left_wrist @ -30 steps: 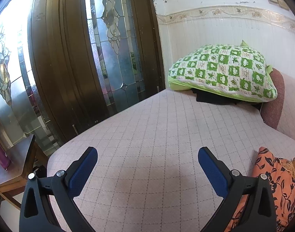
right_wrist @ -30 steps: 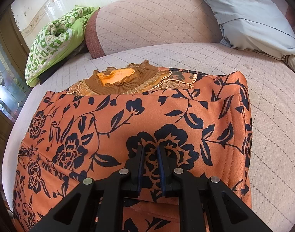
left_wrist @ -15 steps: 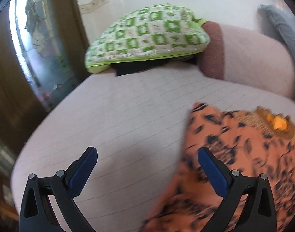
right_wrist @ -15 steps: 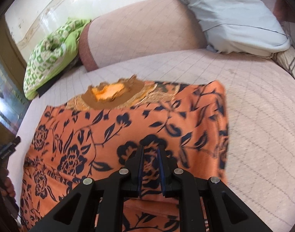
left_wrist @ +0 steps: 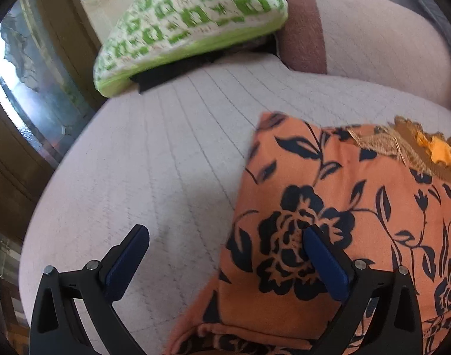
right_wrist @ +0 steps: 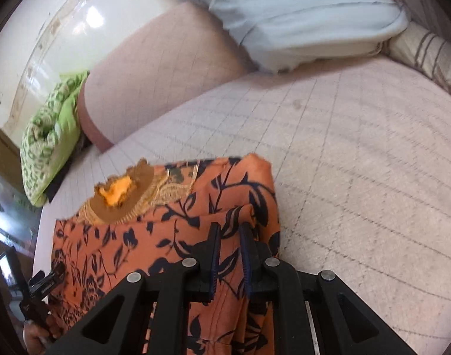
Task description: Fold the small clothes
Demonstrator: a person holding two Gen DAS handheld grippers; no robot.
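Here the right gripper (right_wrist: 229,247) pinches the orange floral garment (right_wrist: 172,236).

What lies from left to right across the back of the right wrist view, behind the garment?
Green-and-white patterned cushion → pinkish quilted bolster → pale blue pillow → cream striped cushion.

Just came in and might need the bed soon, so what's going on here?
A person is folding an orange floral garment on the bed with two handheld grippers. The right gripper is shut on a fold of the fabric near its right edge. The left gripper is open, its jaws straddling the garment's left edge, gripping nothing.
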